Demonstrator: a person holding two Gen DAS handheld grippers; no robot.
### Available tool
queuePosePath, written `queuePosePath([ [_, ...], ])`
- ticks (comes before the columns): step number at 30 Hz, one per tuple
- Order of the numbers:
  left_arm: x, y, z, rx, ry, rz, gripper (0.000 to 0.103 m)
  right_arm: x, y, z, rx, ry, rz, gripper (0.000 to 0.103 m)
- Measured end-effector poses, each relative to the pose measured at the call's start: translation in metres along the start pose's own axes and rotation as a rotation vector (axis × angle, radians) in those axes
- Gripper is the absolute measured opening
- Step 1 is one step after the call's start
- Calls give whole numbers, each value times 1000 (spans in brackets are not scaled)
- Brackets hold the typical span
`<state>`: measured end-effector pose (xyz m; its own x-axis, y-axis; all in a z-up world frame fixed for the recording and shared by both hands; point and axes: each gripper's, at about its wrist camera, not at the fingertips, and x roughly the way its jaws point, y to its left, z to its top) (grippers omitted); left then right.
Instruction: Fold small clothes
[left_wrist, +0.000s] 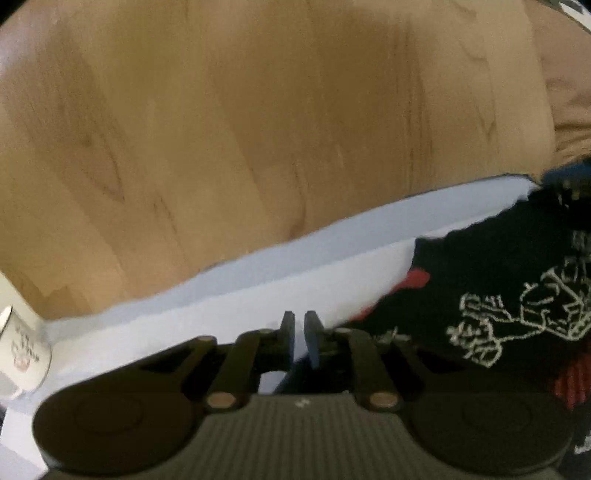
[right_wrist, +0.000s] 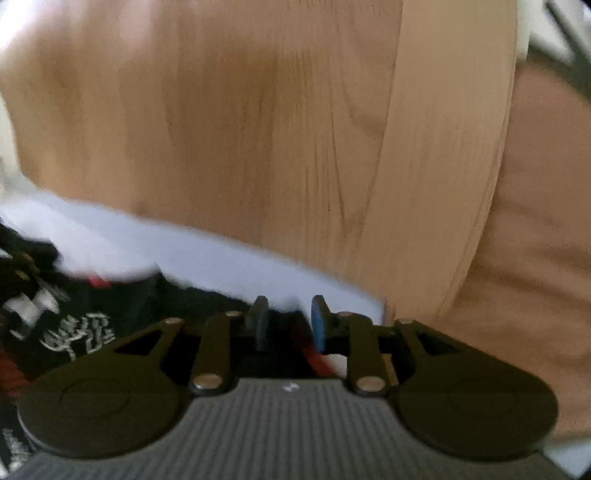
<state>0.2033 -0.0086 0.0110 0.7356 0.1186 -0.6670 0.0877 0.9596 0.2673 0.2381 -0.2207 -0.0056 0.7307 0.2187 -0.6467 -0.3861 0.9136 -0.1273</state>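
A black garment with white line drawings and red patches lies on a white table, at the right of the left wrist view. My left gripper sits low at the garment's left edge with its jaws nearly together; nothing shows between them. In the right wrist view the same garment lies at the lower left, reaching under my right gripper. Its jaws stand a little apart over black and red cloth; the blur hides whether they pinch it.
A wooden floor fills the upper part of both views beyond the table edge. A white mug with a print stands at the far left of the table. A pale wooden board and tan fabric lie to the right.
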Motion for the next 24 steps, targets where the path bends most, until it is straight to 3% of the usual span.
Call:
queuePosePath([
  [1, -10, 6, -3, -20, -15, -24, 19, -4, -1, -5, 5, 4, 14, 32],
  [2, -23, 12, -7, -35, -40, -44, 38, -15, -6, -9, 21, -13, 47, 34],
  [4, -57, 26, -19, -61, -113, -98, 58, -46, -24, -19, 86, -40, 112, 41],
  [7, -110, 35, -47, -59, -173, -297, 58, -106, -49, -43, 196, -83, 216, 44],
  [9, -134, 38, -73, -64, -163, -483, 67, -149, -65, -68, 264, -96, 284, 47],
  [10, -144, 36, -86, -61, -149, -558, 77, -168, -70, -80, 293, -98, 313, 49],
  [14, -168, 22, -125, -47, -119, -764, 99, -226, -76, -145, 388, -66, 387, 50],
  [15, -169, 14, -130, -49, -105, -798, 100, -234, -72, -159, 394, -48, 388, 51],
  [19, -161, -14, -137, -4, -61, -774, 96, -256, -47, -200, 400, 17, 398, 52],
  [21, -148, -24, -136, 4, -20, -770, 75, -256, -33, -209, 399, 34, 396, 52],
  [22, -150, -27, -138, 12, -37, -738, 59, -257, -27, -216, 398, 48, 389, 51],
  [23, -153, -31, -140, 32, -47, -704, 27, -262, -17, -222, 377, 18, 361, 50],
  [24, -156, -32, -142, 37, -46, -661, 19, -268, -12, -226, 348, 7, 343, 33],
])
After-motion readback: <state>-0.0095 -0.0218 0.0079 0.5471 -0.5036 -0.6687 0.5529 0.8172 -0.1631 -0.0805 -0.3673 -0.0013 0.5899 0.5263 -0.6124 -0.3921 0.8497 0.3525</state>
